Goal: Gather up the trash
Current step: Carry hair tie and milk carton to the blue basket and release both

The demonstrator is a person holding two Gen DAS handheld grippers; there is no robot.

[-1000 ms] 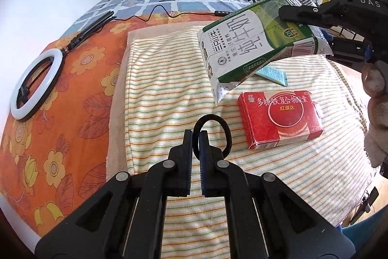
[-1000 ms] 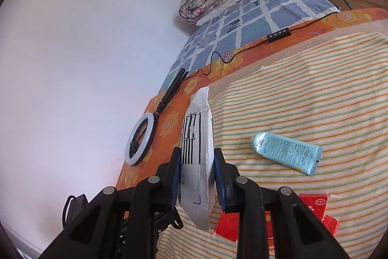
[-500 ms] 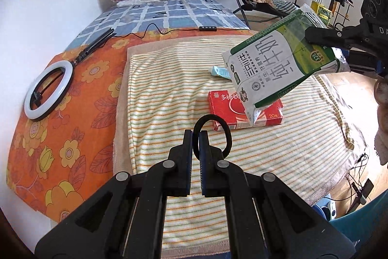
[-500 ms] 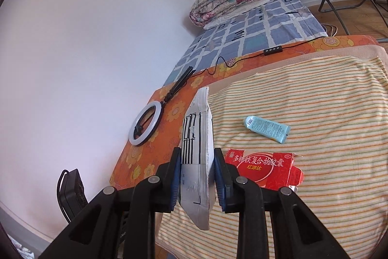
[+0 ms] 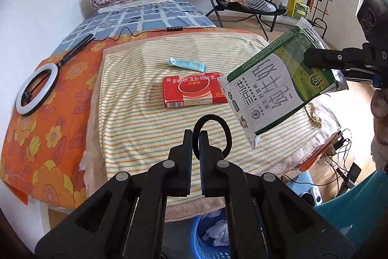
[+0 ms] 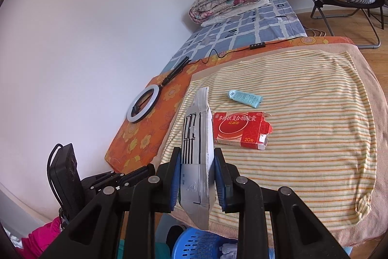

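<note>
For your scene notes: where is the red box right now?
In both views, the red box lies flat on the striped towel, just in front of the blue tube.

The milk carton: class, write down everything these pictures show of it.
The milk carton is a white and green paperboard box with large dark Chinese print, looking flattened. It hangs tilted in the air above the striped towel's near edge, its lower corner pointing down, touching nothing but the right tongs, shut on its grey, barcoded narrow side.
</note>
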